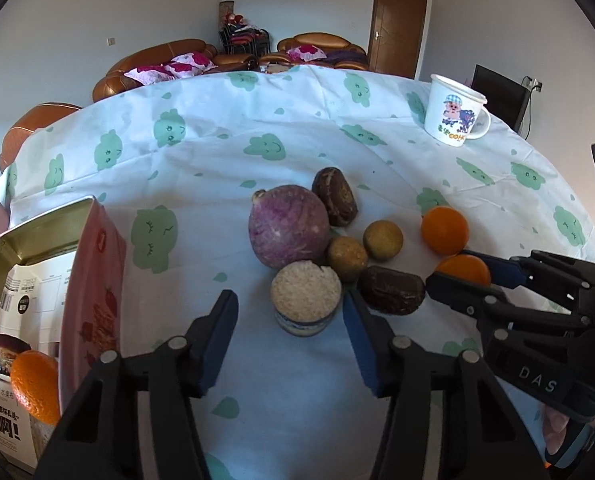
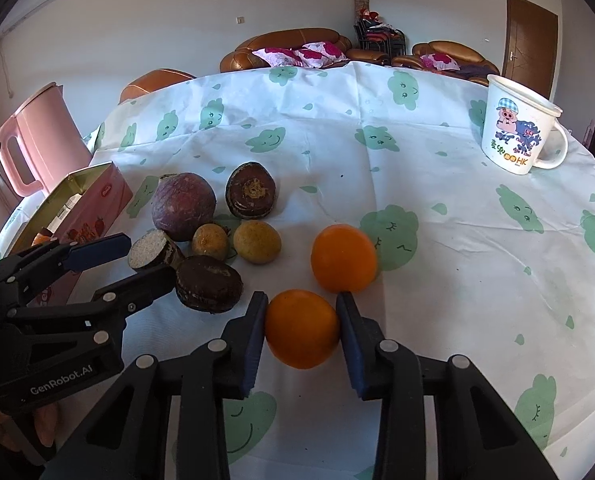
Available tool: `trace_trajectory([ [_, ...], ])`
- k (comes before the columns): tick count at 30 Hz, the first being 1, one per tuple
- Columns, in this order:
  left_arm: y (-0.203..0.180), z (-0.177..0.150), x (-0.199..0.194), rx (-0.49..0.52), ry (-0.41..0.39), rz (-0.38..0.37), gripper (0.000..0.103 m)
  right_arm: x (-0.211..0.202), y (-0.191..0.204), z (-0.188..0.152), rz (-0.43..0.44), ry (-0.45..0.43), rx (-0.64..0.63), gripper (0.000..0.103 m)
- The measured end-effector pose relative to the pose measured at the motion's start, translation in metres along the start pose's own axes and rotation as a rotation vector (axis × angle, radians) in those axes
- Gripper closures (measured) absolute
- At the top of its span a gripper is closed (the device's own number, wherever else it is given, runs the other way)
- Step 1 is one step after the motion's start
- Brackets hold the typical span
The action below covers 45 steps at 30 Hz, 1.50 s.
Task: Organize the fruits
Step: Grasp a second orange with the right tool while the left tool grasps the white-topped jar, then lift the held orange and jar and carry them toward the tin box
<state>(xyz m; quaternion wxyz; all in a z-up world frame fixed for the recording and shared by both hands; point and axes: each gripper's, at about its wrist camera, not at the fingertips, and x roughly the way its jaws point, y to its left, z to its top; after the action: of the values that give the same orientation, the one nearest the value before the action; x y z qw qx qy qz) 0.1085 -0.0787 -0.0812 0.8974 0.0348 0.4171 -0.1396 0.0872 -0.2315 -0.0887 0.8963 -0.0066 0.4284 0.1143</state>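
1. Between the right gripper's (image 2: 302, 330) blue pads, an orange (image 2: 301, 328) is sitting on the tablecloth (image 2: 437, 272), both pads pressing on its sides.
2. Beside it, the left gripper (image 1: 289, 320) is standing narrowed around a cut white-fleshed piece (image 1: 306, 296), pads apart from it.
3. Farther back, a second orange (image 2: 343, 258), two yellow-green fruits (image 2: 256, 246) and a purple turnip (image 1: 288, 232) are lying near.
4. At left, a pink tin (image 1: 93, 280) is holding another orange (image 1: 35, 386).

Right gripper (image 2: 302, 330) clamped (angled down), left gripper (image 1: 289, 312) open

"GenRobot.AI" on left gripper (image 2: 145, 264); "HK" on mug (image 2: 517, 136)
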Motion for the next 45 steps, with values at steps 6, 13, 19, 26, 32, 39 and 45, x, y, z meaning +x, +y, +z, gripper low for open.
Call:
trace_trajectory([
  [6,-0.001,0.0,0.004,-0.012,0.01,-0.033,0.067,-0.006,-0.006,-0.001,0.027,-0.029,0.026,0.067],
  [13,-0.004,-0.001,-0.012,0.013,-0.069,-0.028,0.068,-0.022,-0.003,-0.001,0.035,-0.114,0.015,0.067],
  [19,0.0,0.0,-0.02,-0.001,-0.117,-0.025,0.068,-0.03,0.003,-0.002,0.034,-0.159,-0.016,0.067],
  [26,0.006,-0.002,-0.028,-0.03,-0.165,-0.019,0.068,-0.038,0.008,-0.004,0.033,-0.203,-0.047,0.067],
  [32,0.006,-0.004,-0.036,-0.034,-0.211,0.002,0.068,-0.046,0.011,-0.006,0.032,-0.248,-0.063,0.067],
  [39,0.007,-0.007,-0.047,-0.046,-0.274,0.039,0.068,-0.058,0.015,-0.01,0.028,-0.313,-0.088,0.067],
  [45,0.007,-0.01,-0.055,-0.052,-0.321,0.07,0.068,-0.064,0.017,-0.013,0.021,-0.347,-0.097,0.067],
])
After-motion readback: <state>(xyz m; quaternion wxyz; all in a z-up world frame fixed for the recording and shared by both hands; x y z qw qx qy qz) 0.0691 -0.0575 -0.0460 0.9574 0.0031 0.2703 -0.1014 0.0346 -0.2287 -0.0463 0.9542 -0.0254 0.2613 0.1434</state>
